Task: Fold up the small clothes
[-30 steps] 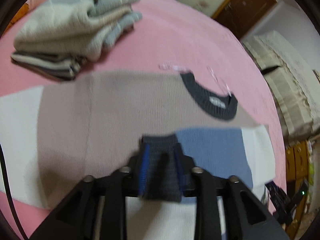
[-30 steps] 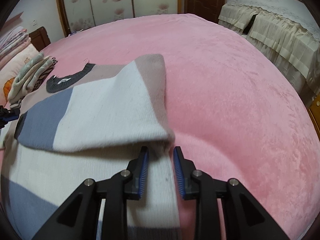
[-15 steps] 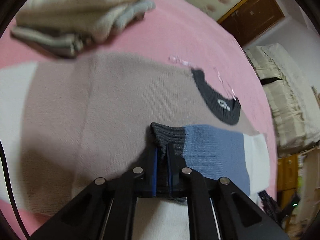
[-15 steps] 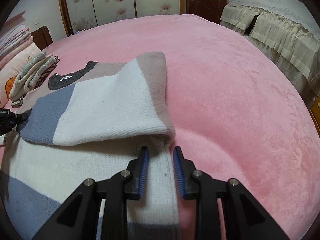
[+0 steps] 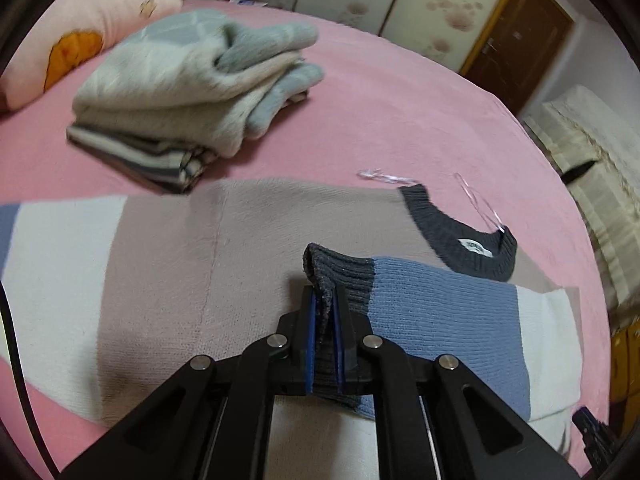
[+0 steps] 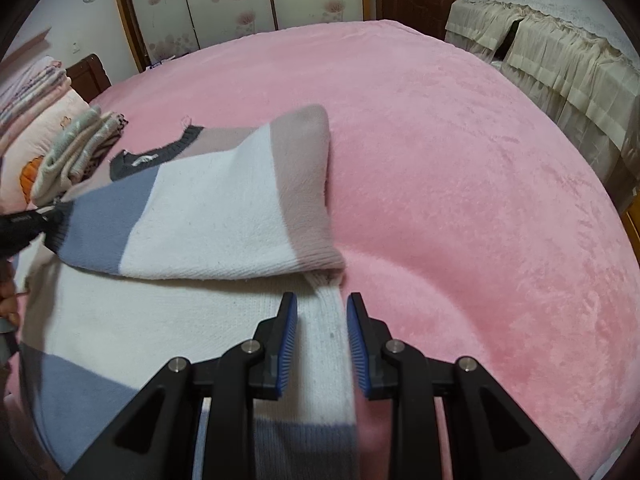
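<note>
A colour-block sweater [image 5: 160, 264] in taupe, white and blue lies flat on the pink bed [image 6: 460, 160], its dark collar [image 5: 460, 240] toward the far side. One sleeve [image 6: 208, 216] is folded across the body. My left gripper [image 5: 325, 296] is shut on that sleeve's dark grey cuff [image 5: 340, 268], which bunches up between the pads. In the right wrist view the left gripper [image 6: 24, 228] shows at the left edge. My right gripper [image 6: 322, 304] stands open over the sweater's white side edge, just below the sleeve's fold, the pads clear of the fabric.
A stack of folded clothes [image 5: 180, 80] sits at the far left beside a pink pillow [image 5: 80, 32]. Clear plastic pieces [image 5: 384, 176] lie by the collar. A cream-covered bed [image 6: 560, 52] stands to the right, wardrobe doors behind. Bare pink blanket spreads right of the sweater.
My left gripper's jaws closed onto the dark cuff, which now puckers upward between them, and its view tilted up. The right gripper stayed in place.
</note>
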